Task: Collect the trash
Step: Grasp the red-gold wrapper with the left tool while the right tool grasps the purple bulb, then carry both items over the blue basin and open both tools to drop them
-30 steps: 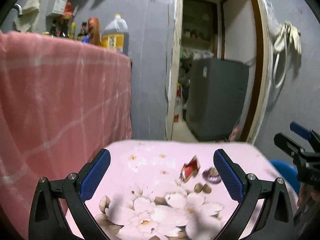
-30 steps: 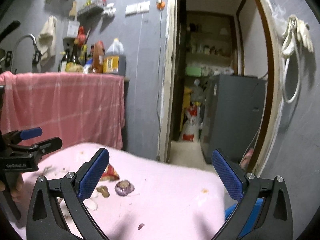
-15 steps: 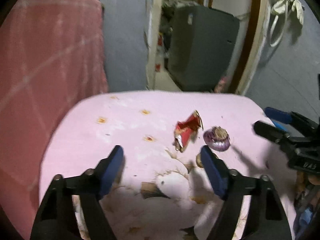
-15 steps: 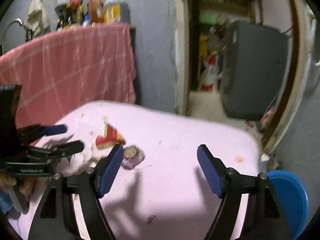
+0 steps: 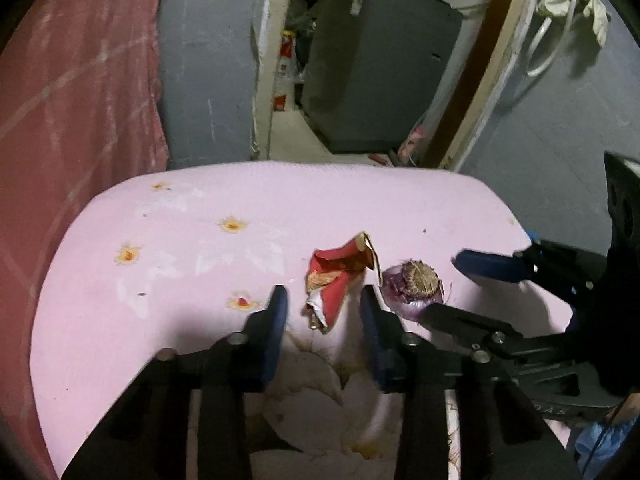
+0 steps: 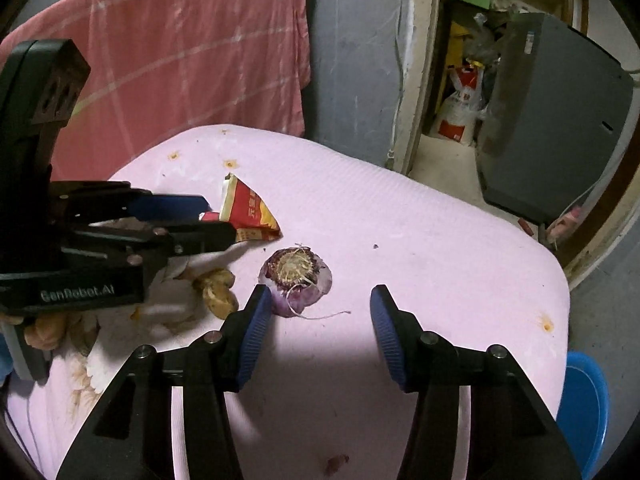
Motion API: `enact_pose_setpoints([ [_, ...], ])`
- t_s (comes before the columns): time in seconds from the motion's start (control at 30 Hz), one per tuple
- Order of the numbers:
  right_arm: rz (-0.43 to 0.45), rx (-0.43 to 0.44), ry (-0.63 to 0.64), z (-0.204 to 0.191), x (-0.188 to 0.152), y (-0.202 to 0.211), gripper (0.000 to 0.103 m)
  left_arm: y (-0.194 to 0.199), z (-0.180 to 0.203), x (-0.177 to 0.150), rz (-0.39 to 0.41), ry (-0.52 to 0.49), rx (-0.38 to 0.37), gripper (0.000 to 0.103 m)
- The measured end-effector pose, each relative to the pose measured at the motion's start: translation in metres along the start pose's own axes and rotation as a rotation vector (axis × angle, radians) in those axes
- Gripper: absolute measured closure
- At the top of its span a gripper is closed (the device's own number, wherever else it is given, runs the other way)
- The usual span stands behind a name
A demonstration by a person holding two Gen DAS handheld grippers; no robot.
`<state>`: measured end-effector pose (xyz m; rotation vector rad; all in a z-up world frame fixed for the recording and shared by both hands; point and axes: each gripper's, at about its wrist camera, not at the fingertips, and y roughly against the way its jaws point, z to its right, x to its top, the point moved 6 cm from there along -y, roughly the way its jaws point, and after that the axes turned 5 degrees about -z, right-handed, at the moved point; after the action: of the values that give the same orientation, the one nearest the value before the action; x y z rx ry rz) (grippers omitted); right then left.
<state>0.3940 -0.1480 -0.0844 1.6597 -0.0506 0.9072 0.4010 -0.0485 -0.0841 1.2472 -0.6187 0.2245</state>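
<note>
A crumpled red wrapper (image 5: pixel 336 280) lies on the pink table (image 5: pixel 168 248). My left gripper (image 5: pixel 324 312) is open, its jaws partly narrowed on either side of the wrapper's near end without gripping it. A purple onion scrap (image 6: pixel 296 276) lies right of the wrapper (image 6: pixel 248 212). My right gripper (image 6: pixel 316 320) is open, just in front of the onion scrap, which lies near its left finger (image 6: pixel 252 328). Brown peel bits (image 6: pixel 218 288) lie left of the onion. The right gripper also shows in the left wrist view (image 5: pixel 460 284), around the onion scrap (image 5: pixel 412 284).
A pink towel (image 6: pixel 180 52) hangs behind the table. A blue bin (image 6: pixel 584 408) stands on the floor at the table's right edge. A doorway with a grey cabinet (image 6: pixel 552 112) lies beyond. The left gripper (image 6: pixel 212 218) reaches in from the left in the right wrist view.
Both grippers have tilted down and moved forward over the table. The left jaws have narrowed around the red wrapper. The right gripper has come up to the onion scrap.
</note>
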Motion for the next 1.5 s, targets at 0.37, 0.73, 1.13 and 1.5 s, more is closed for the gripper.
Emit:
enact_pose_setpoints([
  [0.37,-0.025,0.036,0.023,-0.004,0.011,-0.017,0.057,-0.003,-0.009,0.003,-0.02,0.066,-0.053,0.092],
  [0.73,0.034,-0.001,0.048,-0.01,0.007,0.0,0.073,0.02,-0.003,0.001,0.083,0.106,-0.049,0.094],
  [1.13,0.504,-0.094,-0.042,0.004,-0.023,0.121,0.073,0.098,0.053,-0.001,0.448,0.069,-0.012,0.094],
  [1.5,0.77,-0.233,-0.179,0.054,-0.062,0.222,0.073,0.138,0.146,0.007,0.662,-0.015,-0.104,0.094],
])
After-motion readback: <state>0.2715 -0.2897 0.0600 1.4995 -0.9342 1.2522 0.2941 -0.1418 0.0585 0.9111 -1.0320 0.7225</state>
